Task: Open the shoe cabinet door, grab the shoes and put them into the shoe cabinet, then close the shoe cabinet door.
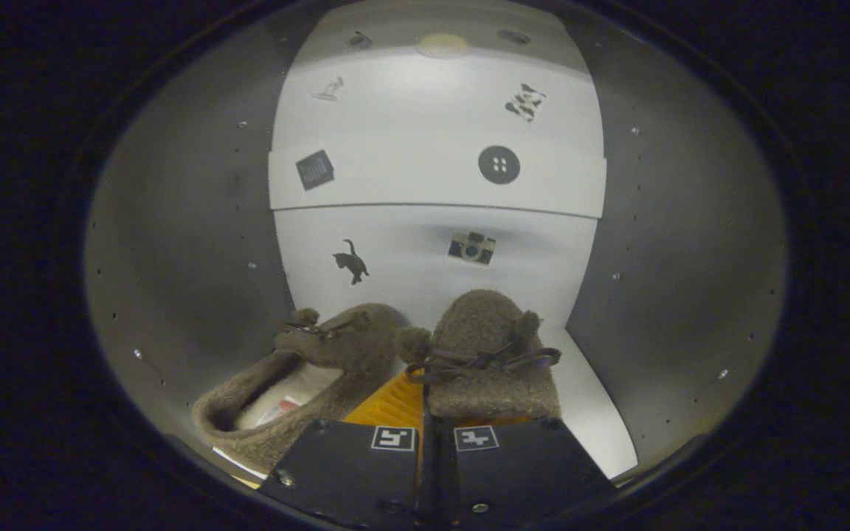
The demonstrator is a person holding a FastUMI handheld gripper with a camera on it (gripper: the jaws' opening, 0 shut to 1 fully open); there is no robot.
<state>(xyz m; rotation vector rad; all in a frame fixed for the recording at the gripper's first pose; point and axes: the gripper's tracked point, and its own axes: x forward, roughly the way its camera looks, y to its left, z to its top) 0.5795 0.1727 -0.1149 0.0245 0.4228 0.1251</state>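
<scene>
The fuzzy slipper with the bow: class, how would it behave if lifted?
The slipper looks like soft fleece, so probably floppy and light. Its fuzzy surface likely resists slipping. The hand-held gripper looks shut on its edge.

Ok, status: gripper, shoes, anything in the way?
Gripper shut on the right shoe. Left shoe beside it, both inside the cabinet. Nothing ahead but the back panel.

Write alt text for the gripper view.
The hand-held gripper, fingers close together, holds two fuzzy brown slippers inside a white shoe cabinet. Small stickers, among them a cat sticker and a camera sticker, dot the back wall.
</scene>
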